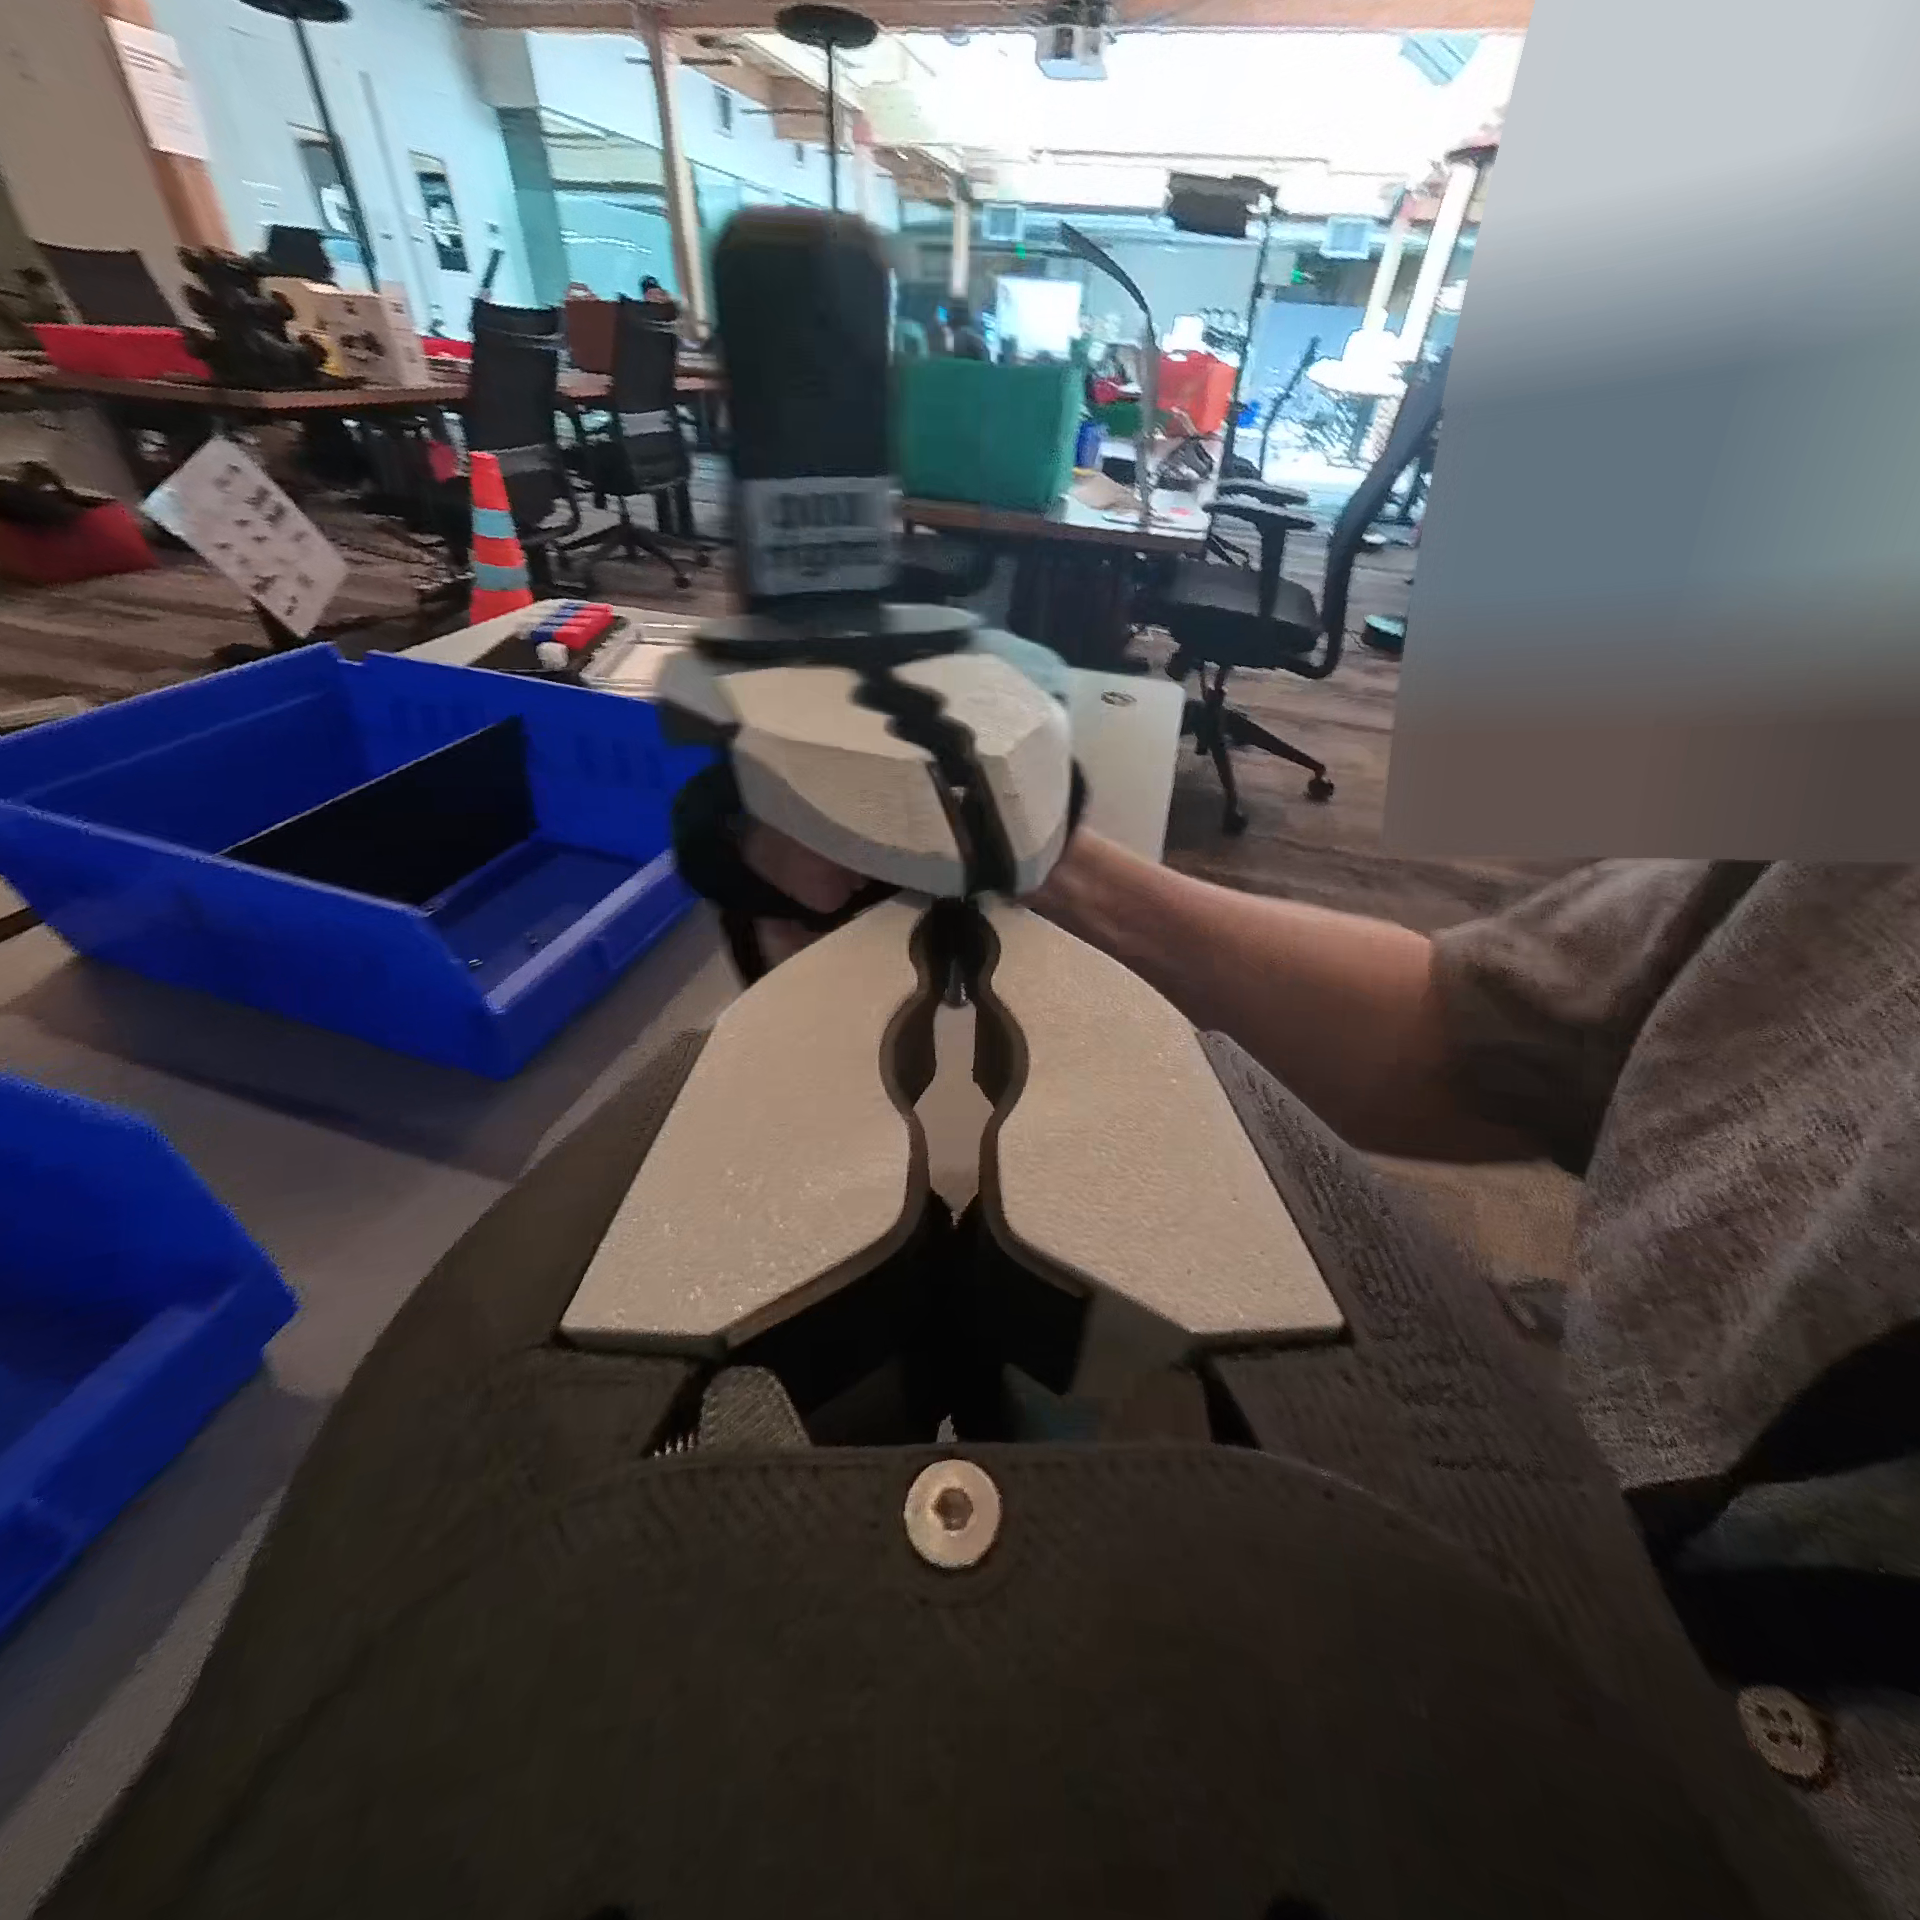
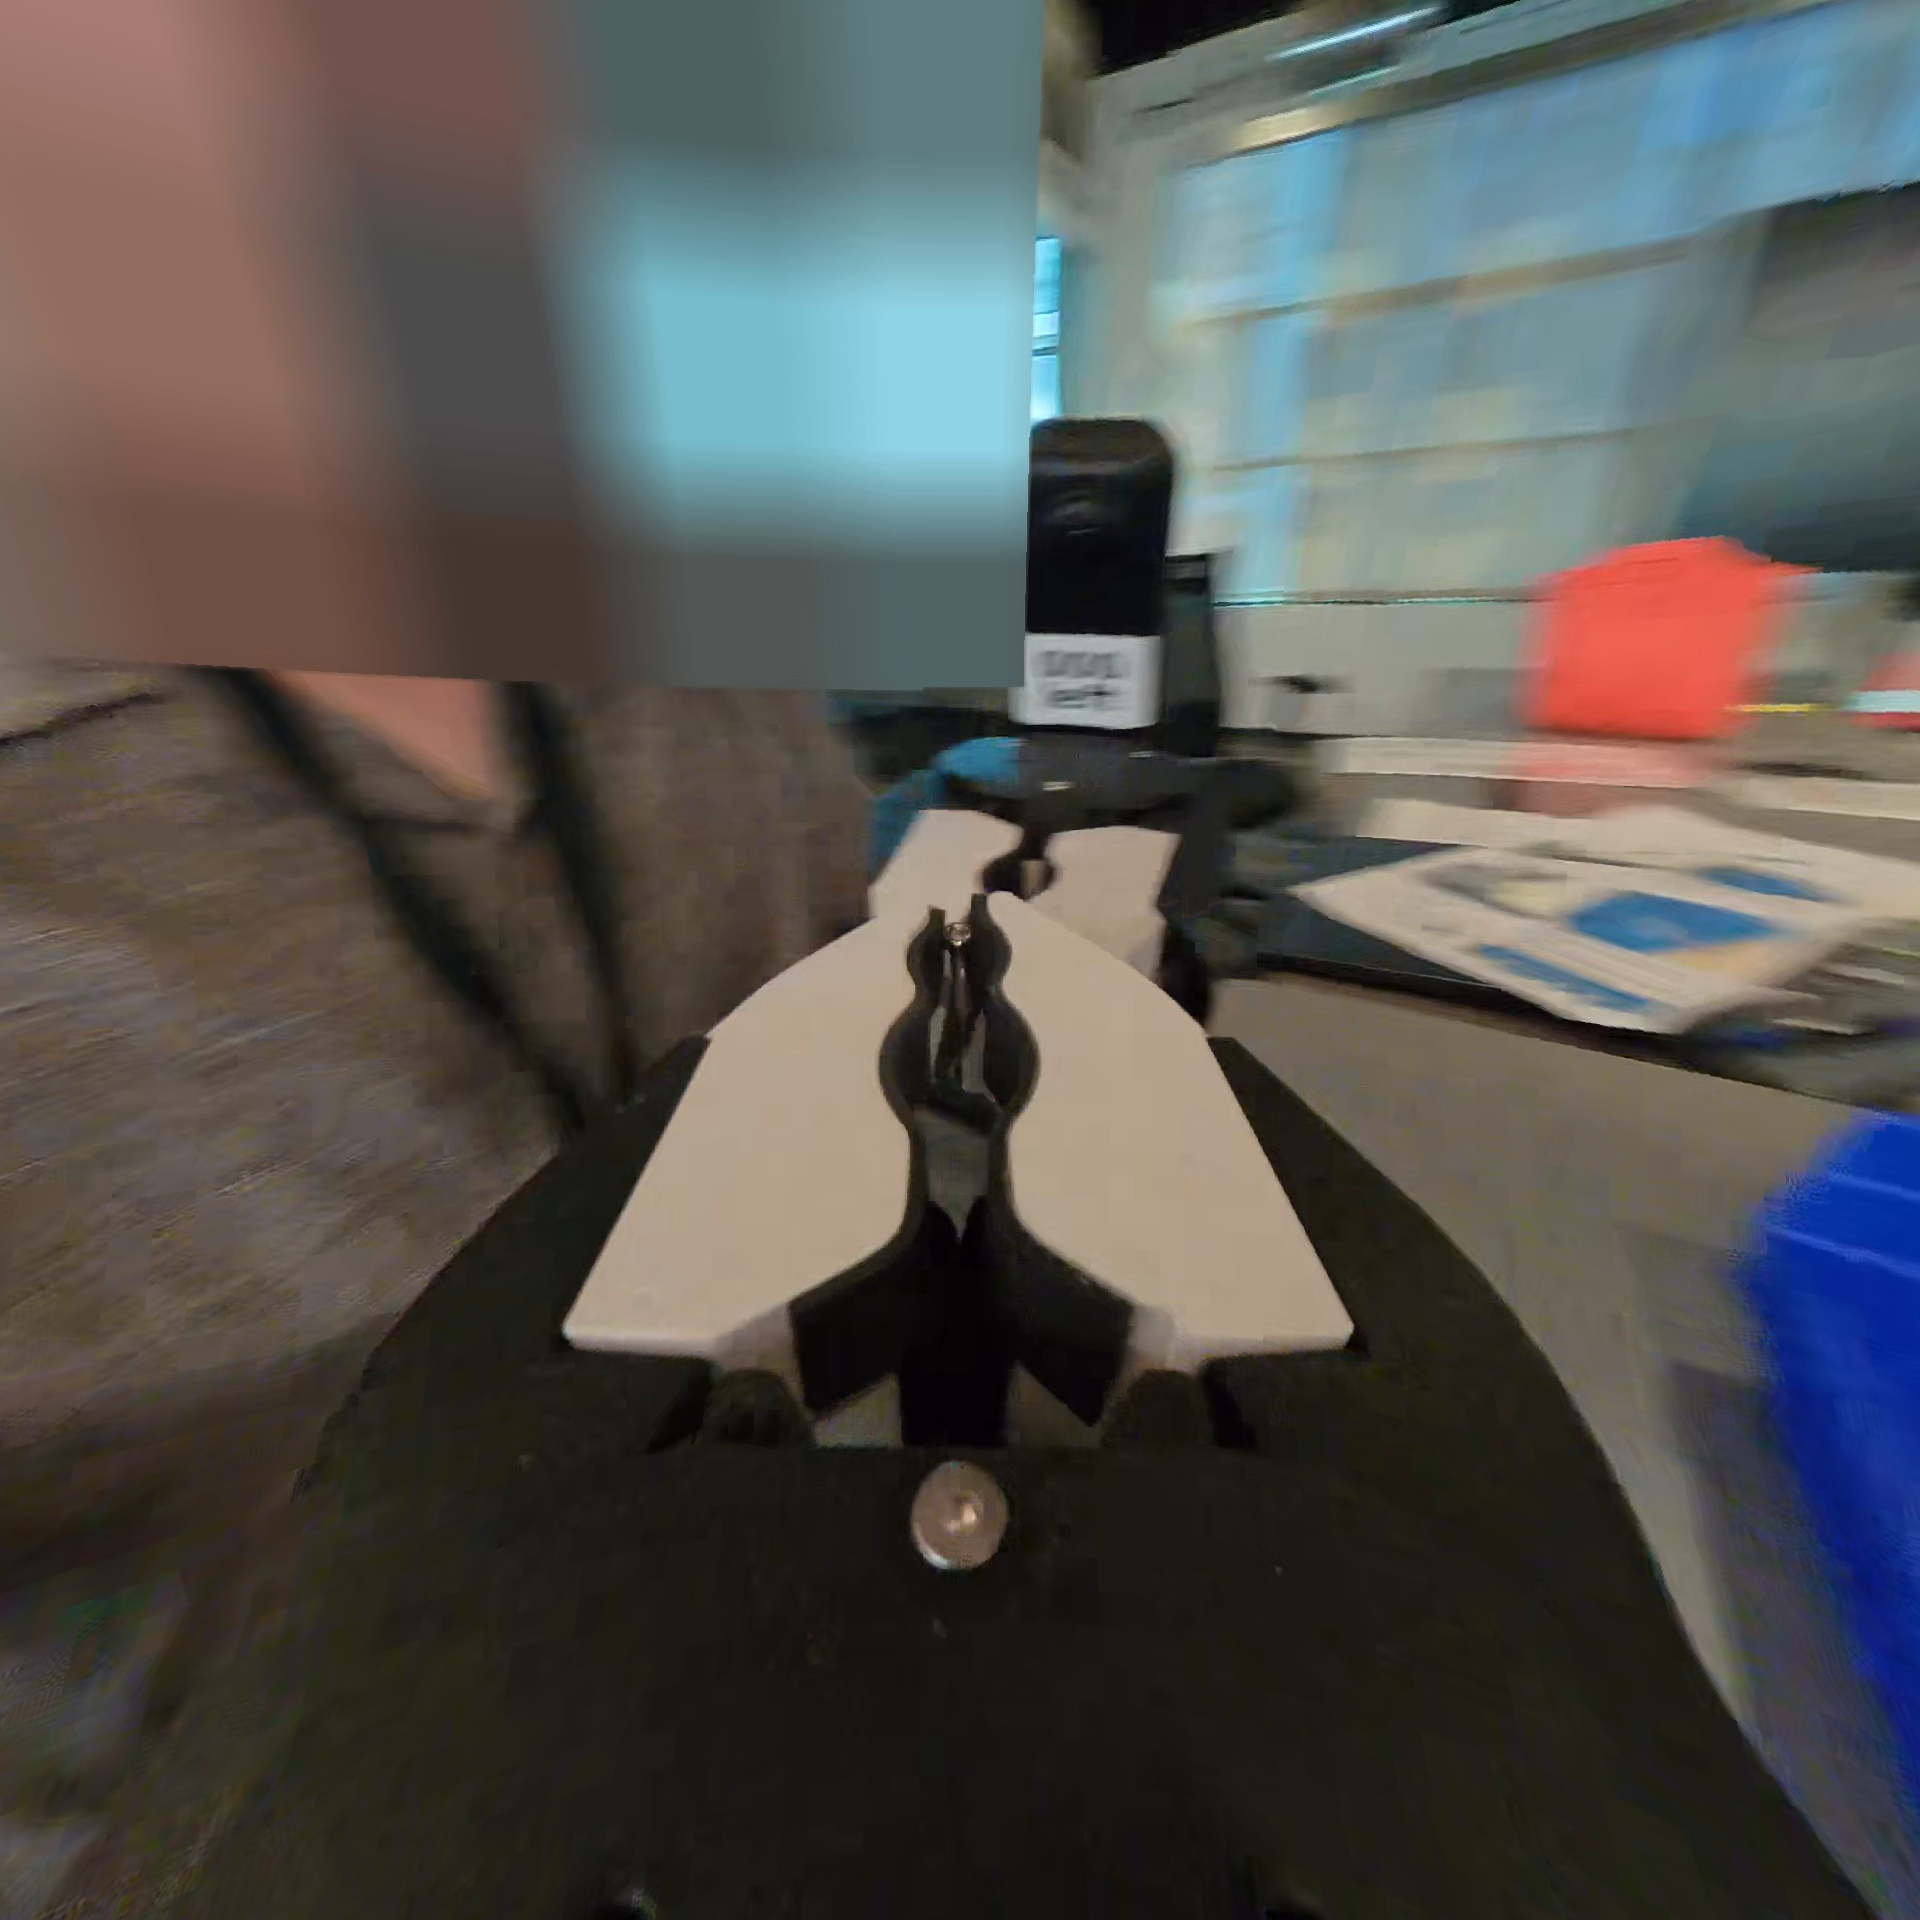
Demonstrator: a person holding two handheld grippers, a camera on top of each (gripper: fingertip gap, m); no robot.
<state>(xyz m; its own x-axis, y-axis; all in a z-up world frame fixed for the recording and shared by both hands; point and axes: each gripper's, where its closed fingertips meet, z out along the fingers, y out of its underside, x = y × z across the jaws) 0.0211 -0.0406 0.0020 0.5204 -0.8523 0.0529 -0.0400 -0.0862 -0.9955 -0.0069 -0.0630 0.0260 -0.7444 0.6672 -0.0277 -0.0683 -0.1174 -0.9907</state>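
My left gripper (image 1: 951, 920) is shut, its white fingers (image 1: 810, 1143) closed on a small dark screw-like part (image 1: 956, 982) that sits in the notch just behind the tips. My right gripper (image 1: 975, 878) faces it tip to tip, almost touching, held by a person's hand. In the right wrist view, my right gripper (image 2: 961, 916) is shut on a thin dark part with a small silver head (image 2: 958, 933). There the left gripper (image 2: 1023, 883) stands just beyond it, with a black camera (image 2: 1096, 540) on top. I cannot tell whether both hold one piece.
A blue bin with a black divider (image 1: 343, 821) stands on the grey table at left, and another blue bin (image 1: 104, 1351) is nearer. It is blurred in the right wrist view (image 2: 1849, 1403). A printed sheet (image 2: 1579, 935) lies at right. The person's forearm (image 1: 1247, 987) reaches in. Office chairs and an orange cone (image 1: 497, 540) stand behind. Both grippers' tips are close together, under 4 cm apart.
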